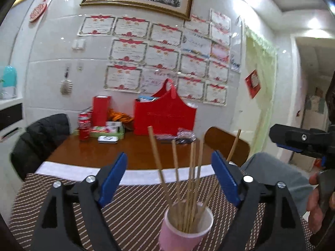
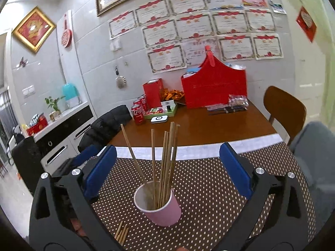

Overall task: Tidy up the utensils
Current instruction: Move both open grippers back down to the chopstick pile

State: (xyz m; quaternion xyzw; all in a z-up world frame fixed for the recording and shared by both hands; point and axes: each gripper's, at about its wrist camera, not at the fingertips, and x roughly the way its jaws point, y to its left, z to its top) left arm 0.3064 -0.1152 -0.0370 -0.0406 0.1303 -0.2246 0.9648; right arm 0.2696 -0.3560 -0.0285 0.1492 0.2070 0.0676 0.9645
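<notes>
- Two hand-held grippers were in view, both with jaws spread wide and nothing between the pads.
- Left gripper [image 1: 169, 179]: blue fingers apart, hovering over the dotted brown placemat [image 1: 129, 215]; the pink paper cup [image 1: 184, 230] sat low in its view, between and in front of the fingertips, not touched by either pad.
- Pink paper cup [image 2: 161, 207]: upright on the placemat [image 2: 209, 188] in the right wrist view, holding a loose bundle of wooden chopsticks [image 2: 165, 163] that stood on end and fanned outward above the rim; one leaned far to the left, the others clustered near the middle.
- Same chopsticks [image 1: 192, 177] in the left wrist view: several sticks rose from the cup, one slanted left and one slanted right towards the chair back.
- Loose chopsticks [image 2: 122, 233]: a few ends lay flat on the placemat just left of the cup's base, outside the cup, close to the left finger of the right gripper.
- Right gripper [image 2: 167, 173]: blue fingers apart, cup centred between them without contact; its black body [image 1: 303, 140] also appeared at the right edge of the left wrist view, held by a hand [image 1: 318, 196].
- Background: brown table [image 2: 199, 125] carrying soda cans [image 2: 138, 113], a red basket [image 2: 213, 90] and a red box [image 2: 152, 92]; wooden chair [image 2: 284, 108] at the right.
</notes>
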